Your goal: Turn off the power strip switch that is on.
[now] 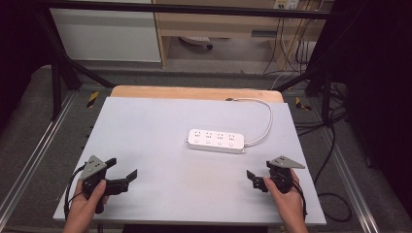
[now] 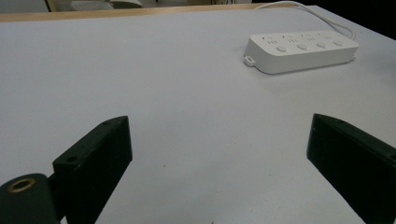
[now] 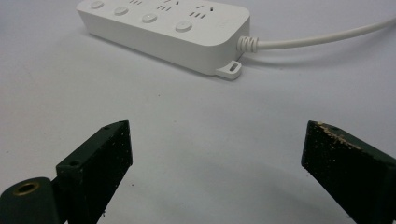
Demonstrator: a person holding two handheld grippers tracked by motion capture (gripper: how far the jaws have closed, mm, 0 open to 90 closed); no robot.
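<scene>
A white power strip (image 1: 216, 141) with several sockets and round buttons lies a little right of the grey table's (image 1: 155, 121) middle. Its white cable (image 1: 268, 121) loops off to the far right edge. My left gripper (image 1: 124, 167) is held near the front left corner, open and empty. Over at the front right, my right gripper (image 1: 260, 171) is open and empty too. In the left gripper view the power strip (image 2: 301, 51) sits far ahead to the right of the open left gripper (image 2: 219, 140). The right gripper view has the power strip (image 3: 163, 25) and cable (image 3: 322, 39) just beyond the open right gripper (image 3: 217, 140).
A wooden board (image 1: 194, 92) runs along the table's far edge. Black frame legs (image 1: 60, 73) stand at both far corners. Loose black cables (image 1: 333, 145) lie on the floor to the right. A light cabinet (image 1: 107, 34) stands behind the table.
</scene>
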